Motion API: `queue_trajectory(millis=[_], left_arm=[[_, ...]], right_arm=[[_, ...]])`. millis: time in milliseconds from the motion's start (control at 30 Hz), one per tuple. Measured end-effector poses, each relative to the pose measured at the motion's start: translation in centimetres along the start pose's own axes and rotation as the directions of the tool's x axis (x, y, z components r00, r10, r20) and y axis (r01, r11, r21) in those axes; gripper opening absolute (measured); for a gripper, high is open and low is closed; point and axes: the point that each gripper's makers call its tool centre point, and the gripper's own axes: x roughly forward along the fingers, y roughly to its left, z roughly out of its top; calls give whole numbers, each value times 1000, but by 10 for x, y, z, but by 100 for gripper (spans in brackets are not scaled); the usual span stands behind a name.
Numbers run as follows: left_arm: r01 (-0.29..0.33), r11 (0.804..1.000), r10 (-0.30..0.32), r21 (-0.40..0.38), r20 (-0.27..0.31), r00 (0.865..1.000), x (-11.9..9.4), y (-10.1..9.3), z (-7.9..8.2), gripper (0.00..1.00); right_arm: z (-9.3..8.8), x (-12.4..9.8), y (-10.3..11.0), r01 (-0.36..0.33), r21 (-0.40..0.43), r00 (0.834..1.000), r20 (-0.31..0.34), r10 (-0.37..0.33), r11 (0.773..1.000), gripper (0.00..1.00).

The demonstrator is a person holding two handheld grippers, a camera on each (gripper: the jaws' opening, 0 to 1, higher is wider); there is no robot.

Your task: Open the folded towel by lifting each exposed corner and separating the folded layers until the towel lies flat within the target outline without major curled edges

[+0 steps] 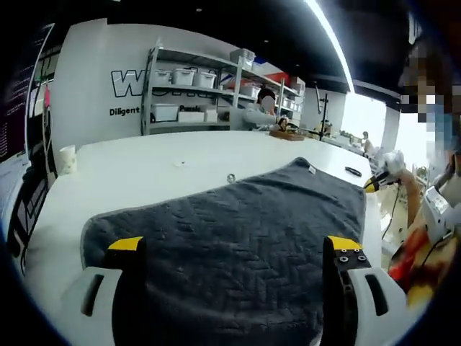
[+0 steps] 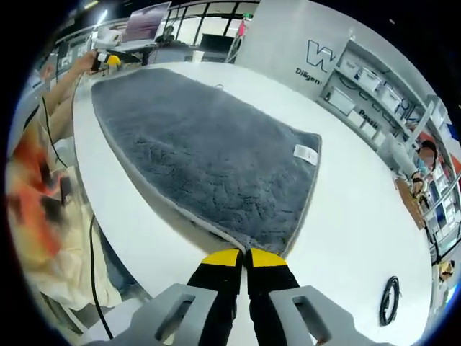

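We see a gray towel spread out on a white bench. In the right gripper view, the right gripper has its yellow-tipped jaws pressed together on the towel's near corner, right by the bench edge. A small white label is sewn near the towel's side edge. A black loop of cord lies on the bench, well apart from the towel.

In the left gripper view, the left gripper has its jaws wide apart, with the towel showing between them. We cannot tell if the jaws touch the cloth. The towel reaches from the near edge of the bench toward its far right corner. There, the other gripper pinches the towel's corner. A paper cup stands near the left edge of the bench. Behind the bench is a metal shelf with white bins.
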Motion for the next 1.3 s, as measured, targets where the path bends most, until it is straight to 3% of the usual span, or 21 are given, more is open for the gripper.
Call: queue_trajectory(millis=[200,233,467,533,633,800,967,1100,1200,1300], left_arm=[[-35,999,36,-37,29,999,-18,-6,-8,100],[-43,998,44,-41,26,999,-21,-6,-11,100],[-101,992,102,-71,5,995,-37,-1,-30,100],[-114,989,115,-91,8,993,-40,1,-35,100],[-129,983,131,-132,7,991,-46,5,-43,100],[-165,970,168,-179,3,986,-53,17,-55,100],[-199,961,201,-194,-13,980,-59,23,-65,100],[-209,957,212,-203,-7,977,-63,24,-66,99],[-218,955,220,-201,-12,975,-67,24,-68,98],[-227,945,233,-234,-1,972,-71,24,-67,96]], right_arm=[[-13,2,9,-64,72,997,-30,67,995,0],[-9,3,6,-65,86,998,5,65,994,0],[-13,-1,6,-135,180,991,42,129,974,1],[-13,-2,8,-150,190,989,42,145,970,4],[-8,-8,7,-154,194,988,52,147,969,17],[14,-21,-5,-129,174,986,126,108,976,38],[51,-18,-18,-131,135,971,219,100,982,47],[83,-8,-43,-97,132,958,283,56,987,47],[113,-2,-58,-109,143,934,354,52,984,45],[134,6,-73,-111,166,921,388,39,980,43]])
